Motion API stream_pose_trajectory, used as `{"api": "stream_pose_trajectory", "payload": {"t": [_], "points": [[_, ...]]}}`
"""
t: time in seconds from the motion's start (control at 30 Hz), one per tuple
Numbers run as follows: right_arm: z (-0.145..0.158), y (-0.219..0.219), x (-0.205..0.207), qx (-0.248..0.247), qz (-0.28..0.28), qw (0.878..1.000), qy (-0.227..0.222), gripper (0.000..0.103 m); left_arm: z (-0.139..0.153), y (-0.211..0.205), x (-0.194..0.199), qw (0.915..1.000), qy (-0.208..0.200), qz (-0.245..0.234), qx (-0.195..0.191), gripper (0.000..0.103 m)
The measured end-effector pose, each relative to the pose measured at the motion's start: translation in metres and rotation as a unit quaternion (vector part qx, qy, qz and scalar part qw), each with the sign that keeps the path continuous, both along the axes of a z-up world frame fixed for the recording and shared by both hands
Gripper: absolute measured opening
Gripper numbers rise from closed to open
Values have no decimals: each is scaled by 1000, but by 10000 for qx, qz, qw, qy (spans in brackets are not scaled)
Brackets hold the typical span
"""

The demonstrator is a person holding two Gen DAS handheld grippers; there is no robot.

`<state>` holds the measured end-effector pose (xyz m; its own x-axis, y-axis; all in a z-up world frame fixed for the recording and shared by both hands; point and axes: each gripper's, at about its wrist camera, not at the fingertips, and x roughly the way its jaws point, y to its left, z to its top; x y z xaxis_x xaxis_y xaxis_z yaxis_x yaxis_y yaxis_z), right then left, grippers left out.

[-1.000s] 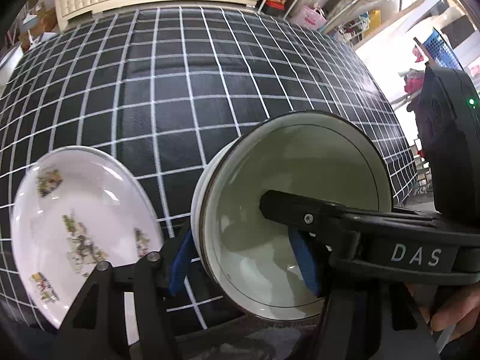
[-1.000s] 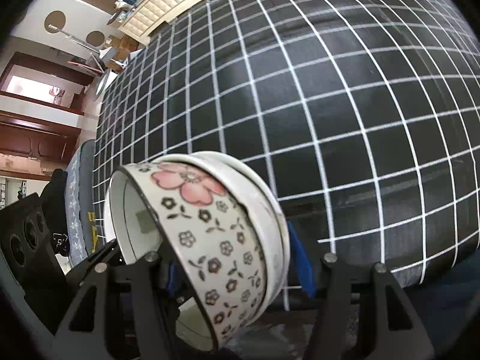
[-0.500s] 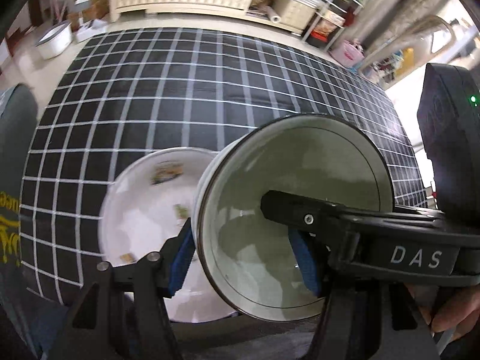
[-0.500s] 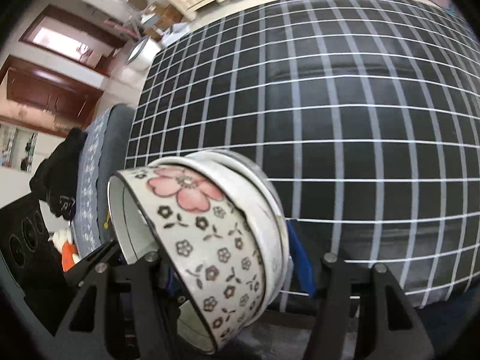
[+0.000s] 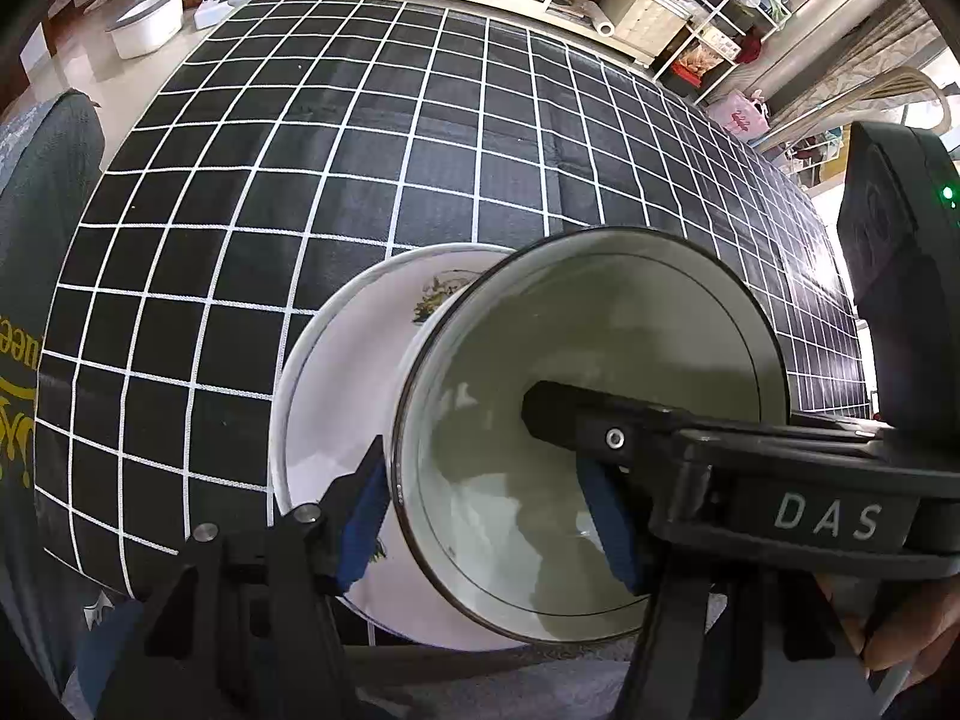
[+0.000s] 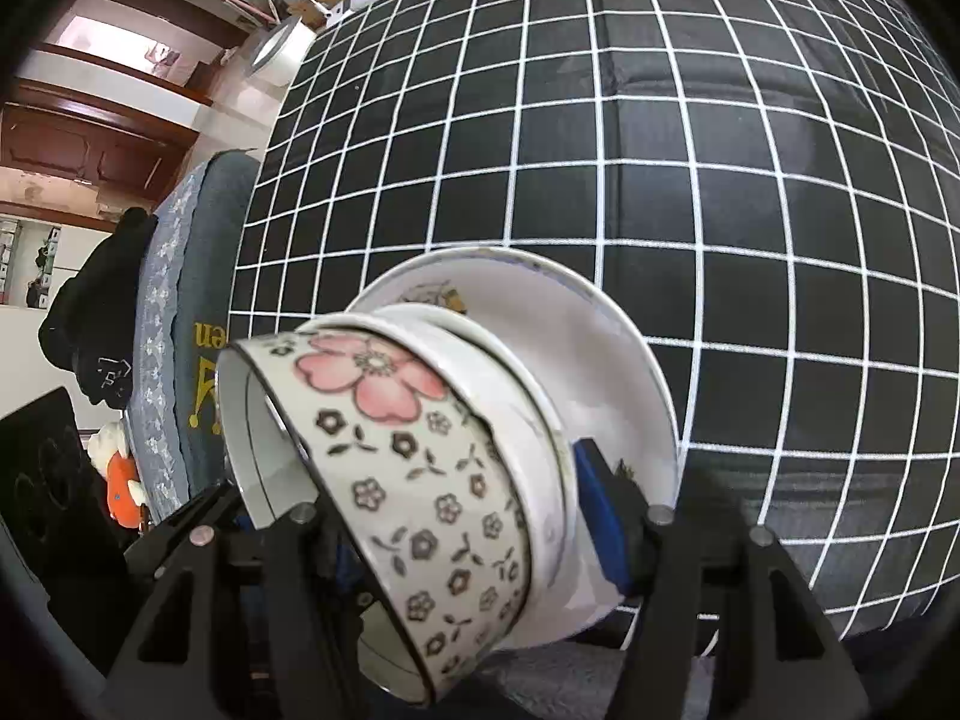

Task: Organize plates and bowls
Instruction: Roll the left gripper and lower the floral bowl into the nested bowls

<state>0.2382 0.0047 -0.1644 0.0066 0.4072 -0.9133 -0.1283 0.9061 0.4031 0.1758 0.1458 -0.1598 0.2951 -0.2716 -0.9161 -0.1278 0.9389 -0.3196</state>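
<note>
The left gripper (image 5: 486, 516) clamps the rim of the stacked bowls (image 5: 588, 420), one blue pad inside, one outside; the right gripper (image 6: 462, 510) grips the same stack's flowered outer bowl (image 6: 420, 468). The tilted stack hangs over a white plate (image 5: 354, 396) lying near the edge of the black grid-patterned tablecloth (image 5: 360, 150).

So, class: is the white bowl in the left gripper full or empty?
Empty. The white bowl is tipped toward the camera, showing only bare glazed inside, while the left gripper clamps its rim.

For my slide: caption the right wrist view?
Right tool grips stacked bowls over a plate.
</note>
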Motion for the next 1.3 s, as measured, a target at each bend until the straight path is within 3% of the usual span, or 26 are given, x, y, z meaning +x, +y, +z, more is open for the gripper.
{"api": "stream_pose_trajectory", "payload": {"t": [0.47, 0.83, 1.03, 1.3], "points": [[-7, -13, 1, 273, -140, 9995, 65, 65, 3, -6, 2, 9996, -99, -145, 233, 59], [-8, -15, 3, 387, -121, 9992, 31, 65, -1, -7, 10, 9998, -91, -46, 160, 65], [3, -9, -2, 59, 52, 9986, -517, 67, 4, -12, 11, 9985, -245, -138, 470, 67], [27, -17, -1, 33, 38, 9947, -1027, 70, 12, -8, 10, 9972, -420, -81, 618, 67]]}}
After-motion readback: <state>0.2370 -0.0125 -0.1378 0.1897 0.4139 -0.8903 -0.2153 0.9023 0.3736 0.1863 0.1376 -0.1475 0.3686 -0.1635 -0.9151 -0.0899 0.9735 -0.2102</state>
